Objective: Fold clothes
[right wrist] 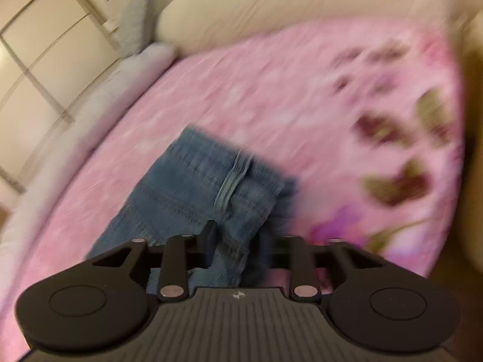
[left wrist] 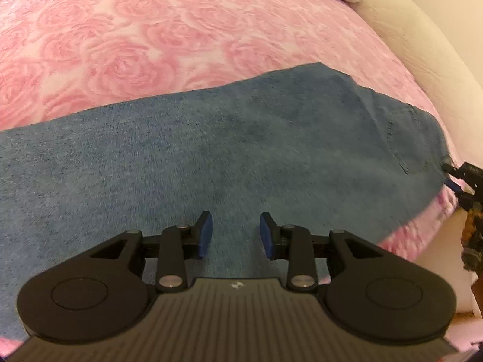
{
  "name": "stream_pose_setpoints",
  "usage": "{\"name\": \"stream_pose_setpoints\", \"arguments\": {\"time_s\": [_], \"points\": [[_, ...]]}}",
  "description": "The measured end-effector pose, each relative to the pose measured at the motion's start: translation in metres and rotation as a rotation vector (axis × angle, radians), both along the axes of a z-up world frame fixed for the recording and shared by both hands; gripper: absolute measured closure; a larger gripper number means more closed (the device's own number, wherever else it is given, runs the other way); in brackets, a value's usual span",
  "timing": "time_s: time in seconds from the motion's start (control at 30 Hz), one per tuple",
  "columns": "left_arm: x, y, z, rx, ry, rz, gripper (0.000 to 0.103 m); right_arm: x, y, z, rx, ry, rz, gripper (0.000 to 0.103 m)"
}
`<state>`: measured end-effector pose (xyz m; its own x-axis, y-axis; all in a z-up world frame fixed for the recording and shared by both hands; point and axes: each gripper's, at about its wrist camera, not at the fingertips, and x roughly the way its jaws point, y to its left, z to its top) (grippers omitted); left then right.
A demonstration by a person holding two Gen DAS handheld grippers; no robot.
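Note:
Blue jeans lie flat across a bed with a pink rose-print cover. My left gripper is open and empty, low over the denim near its front edge. In the right wrist view the waistband end of the jeans, with a belt loop, lies between the fingers of my right gripper, which looks closed on the denim; that view is blurred. The right gripper also shows at the far right of the left wrist view, at the jeans' end.
A cream padded bed frame curves around the mattress at the right. Grey pillows lie at the far edge. White cabinet doors stand behind the bed. The cover has purple flowers at the right.

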<state>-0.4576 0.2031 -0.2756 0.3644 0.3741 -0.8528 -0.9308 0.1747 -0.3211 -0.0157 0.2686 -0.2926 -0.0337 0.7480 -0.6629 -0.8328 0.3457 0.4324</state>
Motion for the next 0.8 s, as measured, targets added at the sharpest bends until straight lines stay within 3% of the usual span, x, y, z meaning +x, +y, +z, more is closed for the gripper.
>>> {"name": "stream_pose_setpoints", "arguments": {"time_s": [0.07,0.1,0.2,0.3,0.33,0.4,0.53,0.63,0.7,0.8], "points": [[-0.006,-0.008,0.003,0.003,0.011,-0.018,0.074,-0.003,-0.015,0.015,0.02,-0.054,-0.033,0.062],[-0.01,-0.013,0.005,0.004,0.016,-0.028,0.074,-0.008,-0.021,0.019,0.035,-0.035,-0.004,0.064],[-0.025,-0.021,-0.001,-0.005,0.025,-0.014,0.074,-0.045,-0.025,0.02,0.009,-0.073,0.217,0.067],[-0.039,-0.026,-0.006,0.008,0.015,-0.012,0.074,-0.089,-0.021,-0.008,-0.086,-0.278,0.401,0.07],[-0.044,-0.027,-0.007,0.023,0.009,-0.02,0.074,-0.096,-0.022,-0.018,-0.089,-0.357,0.414,0.073],[-0.053,-0.032,-0.005,0.06,0.019,-0.032,0.074,-0.101,-0.027,-0.019,-0.069,-0.417,0.388,0.073],[-0.087,-0.054,0.005,0.121,0.032,0.039,0.074,-0.115,-0.047,0.007,-0.054,-0.415,0.281,0.067],[-0.113,-0.071,0.003,0.158,0.025,0.089,0.072,-0.143,-0.075,0.016,0.04,-0.354,0.363,0.055],[-0.128,-0.083,-0.003,0.192,0.022,0.103,0.068,-0.169,-0.089,0.008,0.081,-0.369,0.431,0.054],[-0.15,-0.1,-0.018,0.259,-0.021,0.106,0.067,-0.193,-0.092,-0.026,0.032,-0.388,0.44,0.048]]}}
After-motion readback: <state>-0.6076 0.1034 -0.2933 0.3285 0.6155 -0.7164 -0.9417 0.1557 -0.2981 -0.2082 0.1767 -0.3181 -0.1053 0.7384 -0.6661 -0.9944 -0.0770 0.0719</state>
